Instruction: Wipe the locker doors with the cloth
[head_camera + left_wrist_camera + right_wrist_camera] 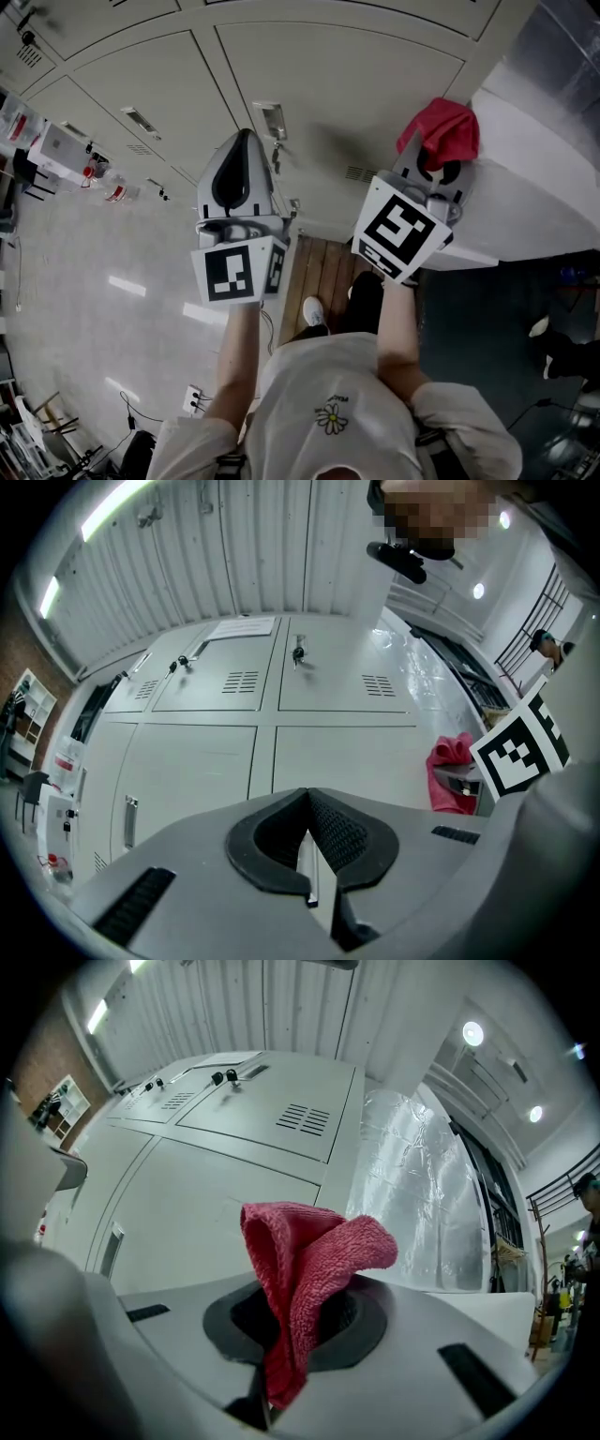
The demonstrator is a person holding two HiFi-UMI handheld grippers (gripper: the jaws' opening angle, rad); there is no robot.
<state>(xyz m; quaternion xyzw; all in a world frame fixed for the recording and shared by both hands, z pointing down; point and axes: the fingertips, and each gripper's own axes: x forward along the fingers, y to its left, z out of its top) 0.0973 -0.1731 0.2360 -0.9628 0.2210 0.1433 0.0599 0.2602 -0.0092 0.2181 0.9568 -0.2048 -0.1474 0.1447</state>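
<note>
Grey-white locker doors [328, 84] fill the wall ahead of me, seen also in the left gripper view [347, 761] and the right gripper view [216, 1213]. A red cloth [442, 129] is bunched in my right gripper [433, 155], whose jaws are shut on it. In the right gripper view the cloth [305, 1279] sticks up out of the right gripper [281, 1335], a little short of the door. My left gripper [246, 139] is held up to the left of it, shut with nothing in it [307, 797]. From the left gripper view the cloth [450, 771] shows at the right.
A door handle [272, 120] sits just above the left gripper. Keys hang in upper locks [298, 654]. A foil-covered surface [412, 1194] and a white ledge [534, 197] flank the lockers on the right. Wooden boards [323, 272] and my shoe [315, 312] lie below.
</note>
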